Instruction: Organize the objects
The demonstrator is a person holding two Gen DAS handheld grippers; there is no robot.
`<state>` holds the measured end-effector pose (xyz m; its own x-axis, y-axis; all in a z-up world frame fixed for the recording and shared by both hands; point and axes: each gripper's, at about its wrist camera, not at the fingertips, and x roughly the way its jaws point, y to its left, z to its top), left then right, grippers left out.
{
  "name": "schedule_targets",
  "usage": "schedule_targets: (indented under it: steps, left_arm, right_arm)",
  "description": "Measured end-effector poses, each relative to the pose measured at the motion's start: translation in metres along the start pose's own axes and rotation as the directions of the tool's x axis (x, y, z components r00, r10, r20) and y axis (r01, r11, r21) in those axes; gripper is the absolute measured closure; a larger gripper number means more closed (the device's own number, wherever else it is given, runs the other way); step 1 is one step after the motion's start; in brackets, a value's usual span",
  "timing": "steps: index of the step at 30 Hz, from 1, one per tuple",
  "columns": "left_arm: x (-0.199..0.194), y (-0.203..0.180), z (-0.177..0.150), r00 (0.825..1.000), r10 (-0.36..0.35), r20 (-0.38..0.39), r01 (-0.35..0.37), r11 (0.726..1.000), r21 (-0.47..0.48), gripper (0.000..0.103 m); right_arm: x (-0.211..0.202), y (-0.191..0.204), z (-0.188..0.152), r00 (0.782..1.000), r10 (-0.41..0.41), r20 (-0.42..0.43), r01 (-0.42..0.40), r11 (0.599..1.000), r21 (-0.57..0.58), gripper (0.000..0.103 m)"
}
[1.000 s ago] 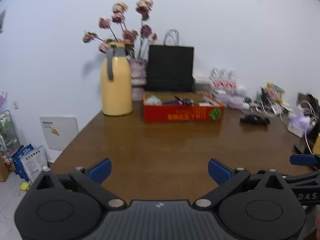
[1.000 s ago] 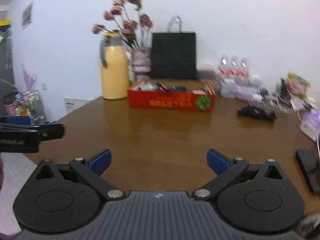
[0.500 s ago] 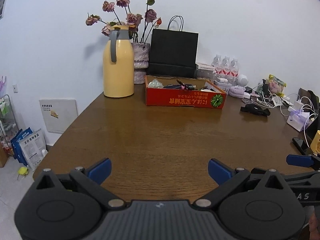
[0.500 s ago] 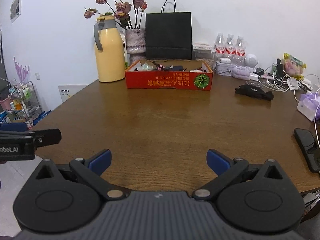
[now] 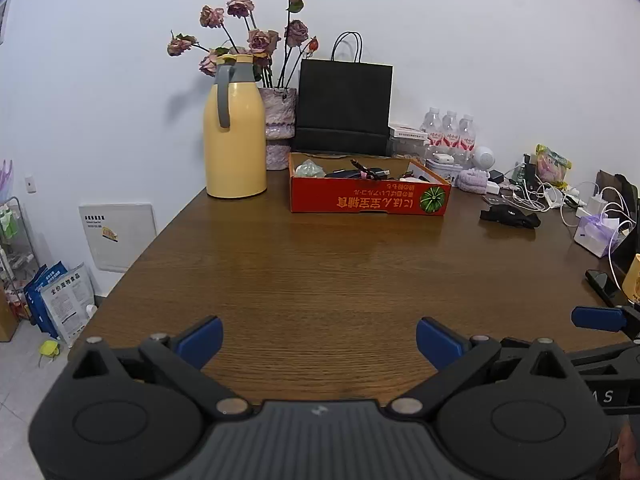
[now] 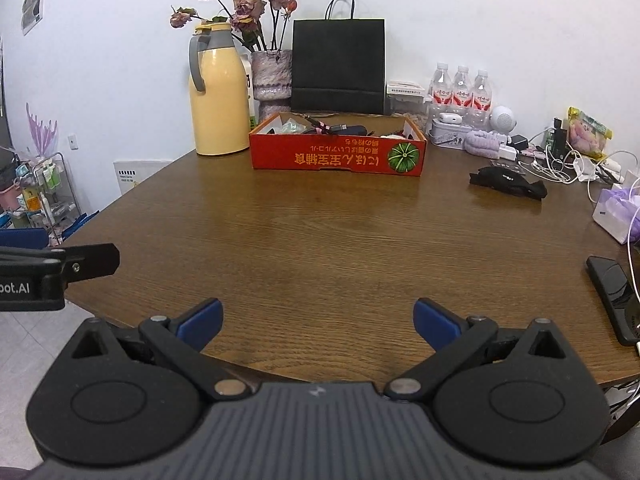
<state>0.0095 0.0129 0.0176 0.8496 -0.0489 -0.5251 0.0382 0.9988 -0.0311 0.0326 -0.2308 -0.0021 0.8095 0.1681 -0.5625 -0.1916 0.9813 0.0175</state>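
Over the near edge of the desk (image 5: pixel 320 272) both claws hover side by side, left gripper (image 5: pixel 319 340) and right gripper (image 6: pixel 318 320) each spread wide and holding nothing. Small items already sit in the red box (image 6: pixel 337 154) at the far edge; a black pouch (image 6: pixel 508 181), phone (image 6: pixel 612 292) and cable tangle (image 5: pixel 540 196) lie loose toward the right edge. That fits sorting either underway or finished, so I judge no specific pick. Any reach should keep the fingers level and low, clear of the cables. Brown wood grain, bare through the middle; a yellow flask (image 5: pixel 235 140), flower vase (image 5: pixel 280 128) and black bag (image 5: pixel 344 108) stand against a white wall.
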Motion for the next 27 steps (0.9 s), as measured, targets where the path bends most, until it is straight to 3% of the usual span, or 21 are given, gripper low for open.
schedule_targets:
  steps: [27]
  left_arm:
    - [0.0026,-0.0043,-0.0016,1.0,0.0,-0.018,0.0,1.0,0.018,0.0]
  right_arm:
    - [0.0028,-0.0031,-0.0026,1.0,-0.012,0.004,0.012,1.0,-0.016,0.0]
